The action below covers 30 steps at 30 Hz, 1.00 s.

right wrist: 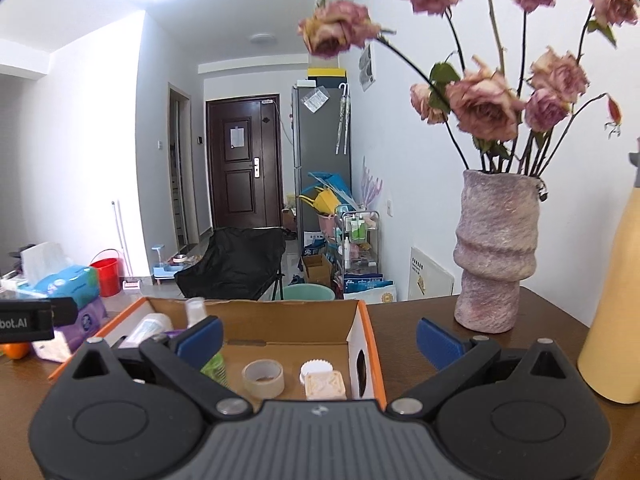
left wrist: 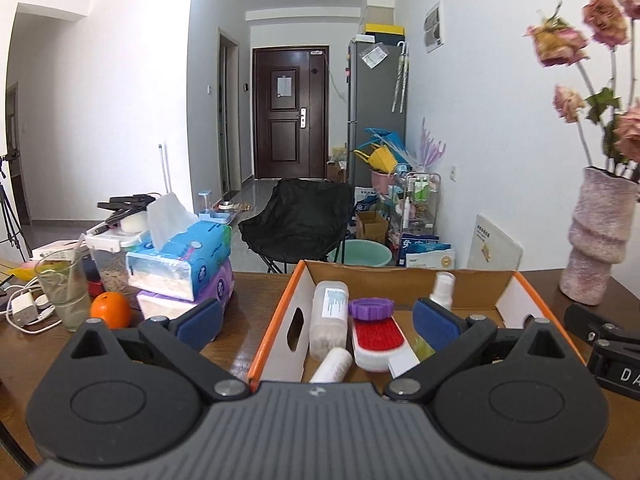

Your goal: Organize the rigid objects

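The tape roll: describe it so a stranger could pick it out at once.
Find the orange-edged cardboard box on the brown table. On its floor near the right wall lies the tape roll, beside a cream patterned block. It is the only hollow ring there.

A lived-in flat: entrance door (left wrist: 290, 114), fridge (left wrist: 376, 108), vase of roses (right wrist: 496, 248).

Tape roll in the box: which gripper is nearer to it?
Right. The tape roll lies just ahead of the open right gripper; the left gripper sits over the box's other end.

Black left gripper (left wrist: 318, 322), right gripper (right wrist: 319, 343); blue-padded fingers (left wrist: 434, 324), silver screws.
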Each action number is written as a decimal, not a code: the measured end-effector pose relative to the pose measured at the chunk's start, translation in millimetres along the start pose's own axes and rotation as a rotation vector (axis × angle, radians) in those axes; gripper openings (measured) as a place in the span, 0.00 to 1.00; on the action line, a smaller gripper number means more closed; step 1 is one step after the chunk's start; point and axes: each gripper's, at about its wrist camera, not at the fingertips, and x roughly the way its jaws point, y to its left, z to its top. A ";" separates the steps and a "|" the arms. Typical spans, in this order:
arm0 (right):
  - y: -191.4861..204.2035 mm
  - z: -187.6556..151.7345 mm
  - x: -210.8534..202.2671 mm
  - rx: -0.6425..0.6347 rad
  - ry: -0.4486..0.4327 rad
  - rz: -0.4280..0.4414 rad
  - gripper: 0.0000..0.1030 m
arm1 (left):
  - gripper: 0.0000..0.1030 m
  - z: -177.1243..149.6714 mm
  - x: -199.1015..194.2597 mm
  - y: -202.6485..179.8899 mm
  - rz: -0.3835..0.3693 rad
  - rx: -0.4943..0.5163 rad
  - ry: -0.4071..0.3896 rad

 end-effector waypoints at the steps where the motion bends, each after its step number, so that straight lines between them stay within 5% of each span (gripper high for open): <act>1: 0.3 -0.8 -8.3 -0.003 -0.001 0.004 1.00 | 1.00 -1.4 -8.5 -0.5 -0.004 0.004 -0.002; 17: 4.3 -20.4 -184.5 -0.034 -0.046 0.056 1.00 | 1.00 -35.8 -186.3 17.8 -0.021 0.007 -0.016; 30: -5.1 -63.5 -334.9 -0.051 -0.039 0.070 1.00 | 1.00 -100.0 -327.0 24.2 -0.011 0.022 0.009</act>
